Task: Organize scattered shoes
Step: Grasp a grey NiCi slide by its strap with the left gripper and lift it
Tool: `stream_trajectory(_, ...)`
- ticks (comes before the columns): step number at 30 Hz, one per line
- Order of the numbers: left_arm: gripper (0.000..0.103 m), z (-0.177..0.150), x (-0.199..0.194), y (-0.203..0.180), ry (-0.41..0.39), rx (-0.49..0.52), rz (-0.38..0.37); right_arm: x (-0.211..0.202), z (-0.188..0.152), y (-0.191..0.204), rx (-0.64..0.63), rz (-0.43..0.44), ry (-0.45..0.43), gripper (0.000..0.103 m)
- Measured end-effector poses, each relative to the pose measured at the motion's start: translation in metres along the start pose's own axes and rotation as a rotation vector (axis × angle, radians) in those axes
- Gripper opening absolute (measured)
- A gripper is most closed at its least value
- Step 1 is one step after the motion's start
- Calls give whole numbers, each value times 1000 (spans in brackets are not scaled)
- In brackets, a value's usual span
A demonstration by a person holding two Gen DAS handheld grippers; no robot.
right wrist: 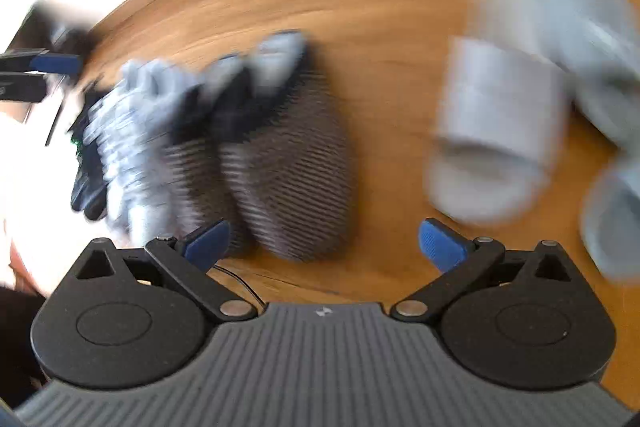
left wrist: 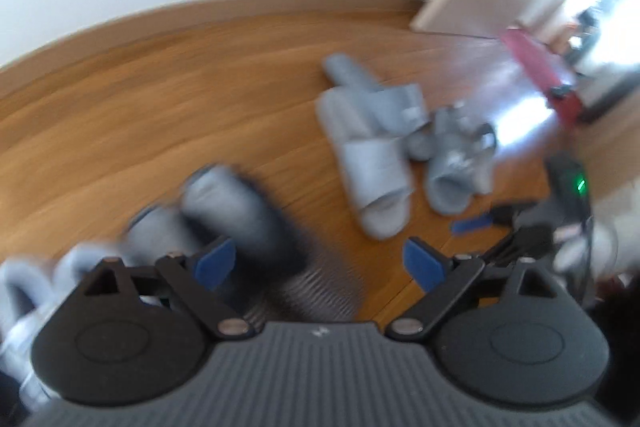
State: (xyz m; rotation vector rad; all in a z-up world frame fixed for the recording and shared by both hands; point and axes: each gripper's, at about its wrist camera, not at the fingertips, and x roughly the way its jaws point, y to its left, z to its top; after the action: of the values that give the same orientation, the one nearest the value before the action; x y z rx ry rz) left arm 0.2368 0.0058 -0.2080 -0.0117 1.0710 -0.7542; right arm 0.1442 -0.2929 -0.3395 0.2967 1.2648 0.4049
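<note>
Left gripper (left wrist: pixel 319 261): jaws spread wide, nothing between the blue pads, only bare wooden floor (left wrist: pixel 160 99) and the edge of a striped sole showing in the gap. Right gripper (right wrist: pixel 324 241): jaws likewise wide and empty, pointed down at the floor just short of the striped slippers (right wrist: pixel 280 163). Outward from the right jaws, at centre frame, the two striped slippers lie side by side, touching; just left of them a paler grey-blue pair (right wrist: pixel 132 131) lies close alongside, so that this group reads as a row already set in order. In the left wrist view the same row occupies the lower left of the frame, partly behind the left jaw. Farther out, centre right in the left view, the grey slides (left wrist: pixel 368 147) remain in a loose heap, one across another, with a darker grey shoe (left wrist: pixel 456 163) just beside them; the same heap fills the right of the right wrist view. Judged from this layout, the task is partly done: one group is lined up, the grey heap is still to be sorted. Hard to read: both views are heavily motion-blurred, so the number of shoes in the heap cannot be counted; the row is cut off at the lower left; a red object (left wrist: pixel 540 75) by the bright doorway, upper right, cannot be identified.
</note>
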Motion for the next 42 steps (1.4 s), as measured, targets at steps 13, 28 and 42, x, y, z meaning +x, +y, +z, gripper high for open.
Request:
stream_trajectory(13, 92, 89, 223, -120, -37, 161, 86, -25, -58, -128, 533, -152, -218, 103)
stream_trajectory(28, 90, 81, 326, -176, 81, 811, 257, -20, -68, -173, 626, -85, -205, 102)
stream_trajectory(42, 80, 98, 244, -180, -208, 788, 227, -23, -66, -160, 562, -44, -240, 102)
